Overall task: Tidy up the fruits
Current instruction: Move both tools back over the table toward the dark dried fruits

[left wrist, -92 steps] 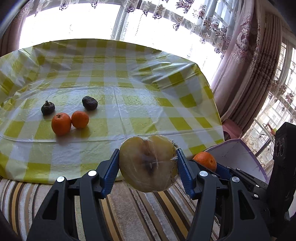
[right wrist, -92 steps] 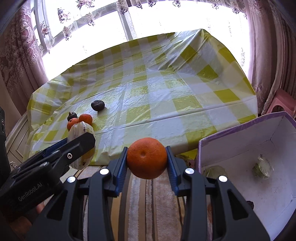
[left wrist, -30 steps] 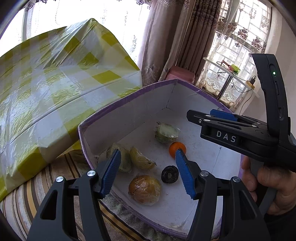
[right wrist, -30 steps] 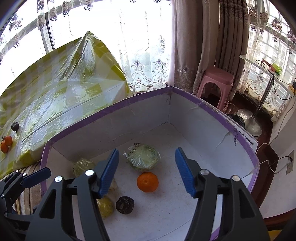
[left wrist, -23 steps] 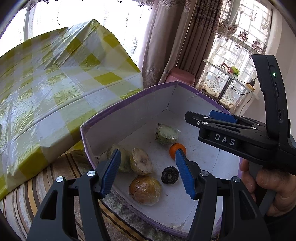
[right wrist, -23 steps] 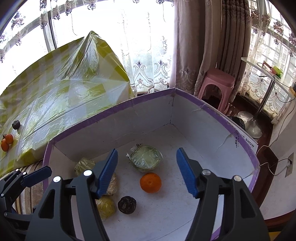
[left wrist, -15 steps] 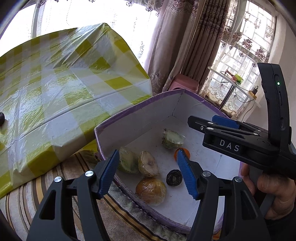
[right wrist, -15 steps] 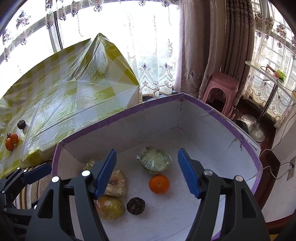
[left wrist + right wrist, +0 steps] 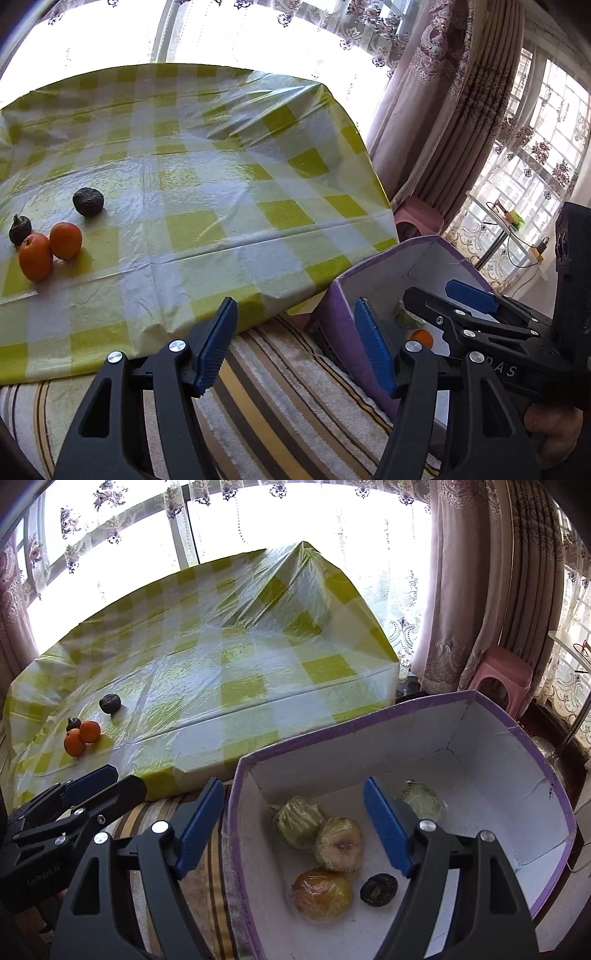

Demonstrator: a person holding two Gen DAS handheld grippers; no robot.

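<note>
My left gripper [image 9: 295, 345] is open and empty over the striped rug, between the table edge and the purple-rimmed box [image 9: 373, 275]. My right gripper [image 9: 291, 829] is open and empty above the box [image 9: 406, 705]. Several wrapped fruits lie inside, among them a yellow one [image 9: 321, 893], a pale one [image 9: 338, 843] and a dark fruit [image 9: 378, 889]. An orange [image 9: 421, 338] shows in the box in the left wrist view. On the table stand two oranges [image 9: 65, 240] [image 9: 35, 256] and two dark fruits [image 9: 88, 201] [image 9: 19, 229].
The table wears a yellow-checked plastic cloth [image 9: 207, 192]. A striped rug [image 9: 280, 406] covers the floor in front. A pink stool [image 9: 502, 672] and curtains [image 9: 472, 583] stand at the right, behind the box.
Both grippers held fruit three seconds ago and are now empty. The left gripper has swung left from the box toward the table. The right view has pulled back and left.
</note>
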